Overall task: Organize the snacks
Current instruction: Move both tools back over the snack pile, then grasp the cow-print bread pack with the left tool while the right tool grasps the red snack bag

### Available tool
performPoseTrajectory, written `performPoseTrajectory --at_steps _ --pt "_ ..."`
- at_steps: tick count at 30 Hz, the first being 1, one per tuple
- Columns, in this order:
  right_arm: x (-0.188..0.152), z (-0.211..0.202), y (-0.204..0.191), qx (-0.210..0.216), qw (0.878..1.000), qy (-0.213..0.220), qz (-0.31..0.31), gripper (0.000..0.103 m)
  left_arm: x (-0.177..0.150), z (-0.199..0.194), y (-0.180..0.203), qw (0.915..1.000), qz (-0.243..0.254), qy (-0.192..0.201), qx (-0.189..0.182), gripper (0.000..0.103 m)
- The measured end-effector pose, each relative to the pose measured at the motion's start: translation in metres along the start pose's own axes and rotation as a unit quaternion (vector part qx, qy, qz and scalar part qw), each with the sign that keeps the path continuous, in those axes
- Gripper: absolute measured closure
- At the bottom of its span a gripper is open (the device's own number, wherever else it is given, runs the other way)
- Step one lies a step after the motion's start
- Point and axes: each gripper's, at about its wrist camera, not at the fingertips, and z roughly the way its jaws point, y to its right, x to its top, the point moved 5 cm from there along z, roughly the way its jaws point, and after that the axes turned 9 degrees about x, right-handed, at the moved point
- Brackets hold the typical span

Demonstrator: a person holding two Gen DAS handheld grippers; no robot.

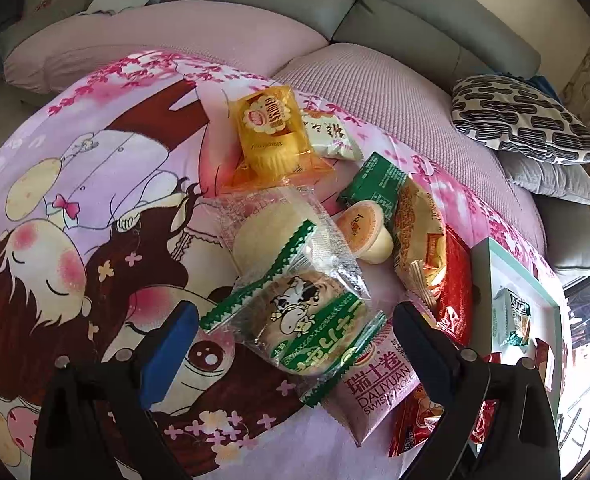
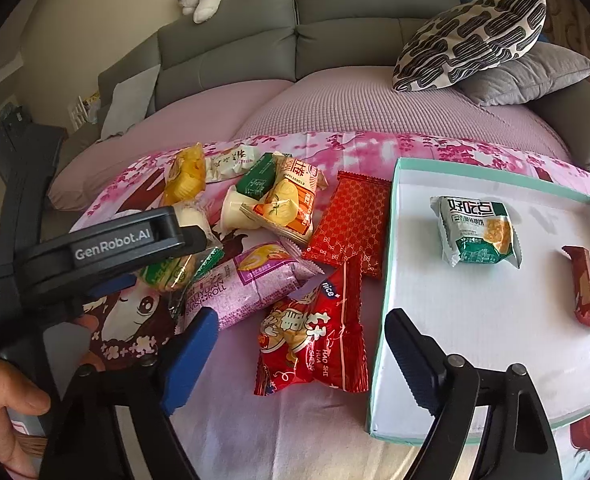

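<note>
Cow-print bun (image 1: 295, 312) lies on the printed cloth (image 1: 95, 200) between the wide, empty left gripper (image 1: 295, 344) fingers, long axis diagonal, left hand nearer; right gripper (image 2: 299, 344), wide and empty, hovers over red pack (image 2: 315, 344); only right view shows whole tray (image 2: 387, 280).

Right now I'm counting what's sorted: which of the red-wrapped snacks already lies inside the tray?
The small dark red bar, alone near the tray's right side. The patterned red packet and the glossy red bag lie outside on the cloth.
</note>
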Motion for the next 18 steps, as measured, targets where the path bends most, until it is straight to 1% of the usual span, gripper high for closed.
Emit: performPoseTrajectory --at_steps 3,4,6,7,8,11,13,18 --pt "0.0 0.0 -0.001 0.007 1.0 0.0 0.003 0.02 -0.001 0.004 -0.007 0.9998 -0.017 -0.005 0.002 0.005" --pt "0.0 0.0 -0.001 0.009 1.0 0.001 0.004 0.023 -0.002 0.005 -0.008 0.9997 -0.022 -0.007 -0.002 0.007" --pt "0.001 -0.001 -0.002 0.012 1.0 0.002 0.003 0.029 -0.003 0.006 -0.01 0.9995 -0.029 -0.01 -0.004 0.015" --pt "0.001 -0.001 -0.003 0.015 1.0 0.002 0.004 0.03 -0.003 0.007 -0.011 0.9995 -0.03 -0.011 -0.003 0.02" --pt "0.001 -0.001 -0.003 0.018 1.0 0.002 0.005 0.031 -0.004 0.008 -0.011 0.9994 -0.031 -0.013 0.0 0.022" --pt "-0.001 0.0 -0.004 0.025 1.0 -0.002 0.006 0.039 -0.005 0.008 -0.013 0.9992 -0.035 -0.017 -0.007 0.024" --pt "-0.001 0.001 -0.005 0.027 1.0 -0.004 0.007 0.047 -0.007 0.008 -0.014 0.9991 -0.036 -0.02 -0.006 0.026" --pt "-0.004 0.005 -0.006 0.032 0.999 -0.014 0.005 0.048 -0.013 0.009 -0.02 0.9987 -0.042 -0.029 0.003 0.027"
